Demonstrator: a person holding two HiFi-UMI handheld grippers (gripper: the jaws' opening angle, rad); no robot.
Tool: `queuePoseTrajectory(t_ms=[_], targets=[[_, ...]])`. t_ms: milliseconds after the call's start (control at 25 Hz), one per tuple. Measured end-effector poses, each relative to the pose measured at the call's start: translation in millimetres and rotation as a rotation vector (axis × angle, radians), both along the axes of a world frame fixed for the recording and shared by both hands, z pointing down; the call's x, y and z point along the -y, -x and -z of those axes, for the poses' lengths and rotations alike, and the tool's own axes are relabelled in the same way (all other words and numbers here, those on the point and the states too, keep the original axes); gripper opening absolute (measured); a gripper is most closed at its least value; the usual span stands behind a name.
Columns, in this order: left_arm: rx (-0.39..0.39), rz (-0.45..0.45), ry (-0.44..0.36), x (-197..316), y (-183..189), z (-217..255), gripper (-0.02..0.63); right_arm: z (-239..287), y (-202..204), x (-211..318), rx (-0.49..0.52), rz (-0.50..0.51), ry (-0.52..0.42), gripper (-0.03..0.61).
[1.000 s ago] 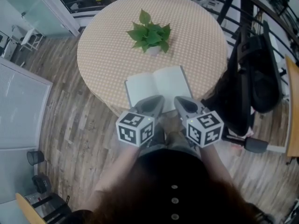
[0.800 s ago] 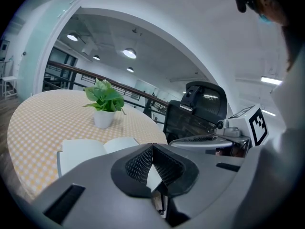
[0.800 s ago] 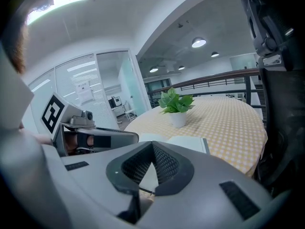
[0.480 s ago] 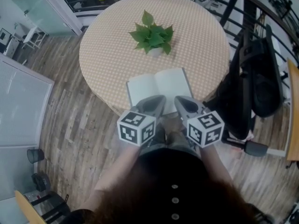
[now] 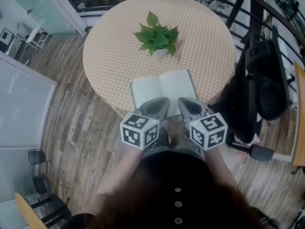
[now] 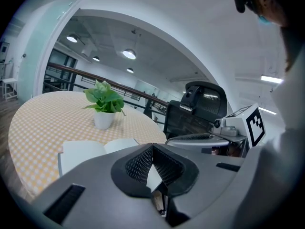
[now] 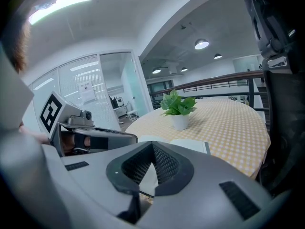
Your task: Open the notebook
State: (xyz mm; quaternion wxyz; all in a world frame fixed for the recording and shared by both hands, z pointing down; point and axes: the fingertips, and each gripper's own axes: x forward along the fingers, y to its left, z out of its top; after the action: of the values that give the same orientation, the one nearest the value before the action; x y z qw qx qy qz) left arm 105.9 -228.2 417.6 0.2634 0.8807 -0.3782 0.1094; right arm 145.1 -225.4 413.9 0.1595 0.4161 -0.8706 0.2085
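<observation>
Nothing changes: we keep the left claw (image 5: pixel 161 101) and right claw (image 5: pixel 184 102) closed and empty, the notebook (image 5: pixel 163 88) just ahead already open.

Head view looks steeply down from above; each gripper view sits close behind its jaws, facing forward; all share the notebook (image 5: pixel 162 88) and plant (image 5: pixel 157 36) beyond the jaws.

Left gripper (image 5: pixel 161 103): jaws together, pointing forward and slightly down.
Right gripper (image 5: pixel 184 103): jaws together, same tilt, just beside the left.
Arms (image 5: pixel 118 173): bent, close to torso.
</observation>
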Motion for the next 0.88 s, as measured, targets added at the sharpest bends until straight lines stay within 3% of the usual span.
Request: queuePoseTrajectory(t_ms=[880], targets=[[0.024, -0.008, 0.027, -8.4, 5.2, -11.2, 0.009, -6.0, 15.3, 1.8, -0.001, 0.026, 0.016, 0.010]])
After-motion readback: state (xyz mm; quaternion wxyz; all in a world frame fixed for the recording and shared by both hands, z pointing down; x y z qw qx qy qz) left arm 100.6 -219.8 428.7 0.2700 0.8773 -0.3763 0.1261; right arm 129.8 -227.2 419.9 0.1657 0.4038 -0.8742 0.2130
